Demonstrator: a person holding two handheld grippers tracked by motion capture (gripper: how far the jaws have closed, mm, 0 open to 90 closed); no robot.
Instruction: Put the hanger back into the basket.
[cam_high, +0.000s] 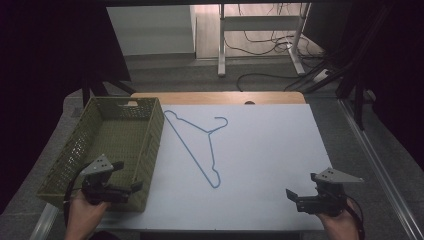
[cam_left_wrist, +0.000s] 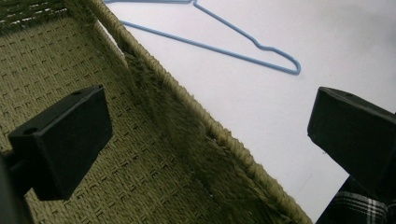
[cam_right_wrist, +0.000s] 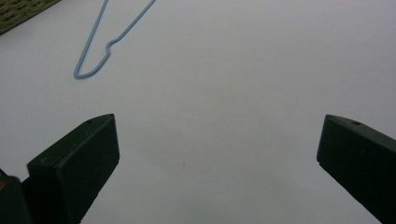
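A blue wire hanger (cam_high: 190, 149) lies flat on the white tabletop (cam_high: 265, 150), its hook pointing to the far side. An olive woven basket (cam_high: 150, 145) stands to its left. My left gripper (cam_high: 129, 176) hovers open over the basket's near right corner. In the left gripper view it (cam_left_wrist: 208, 100) straddles the basket wall (cam_left_wrist: 187, 100), with the hanger (cam_left_wrist: 219, 50) beyond. My right gripper (cam_high: 301, 186) is open near the table's front right. Its own view has the jaws wide (cam_right_wrist: 217, 123) above bare tabletop, the hanger's end (cam_right_wrist: 84, 75) at upper left.
The basket (cam_right_wrist: 18, 14) holds nothing that I can see. Behind the white surface runs a wooden table edge (cam_high: 215, 97). Farther back on the floor are a desk frame (cam_high: 260, 30) and loose cables (cam_high: 270, 75). Dark curtains flank both sides.
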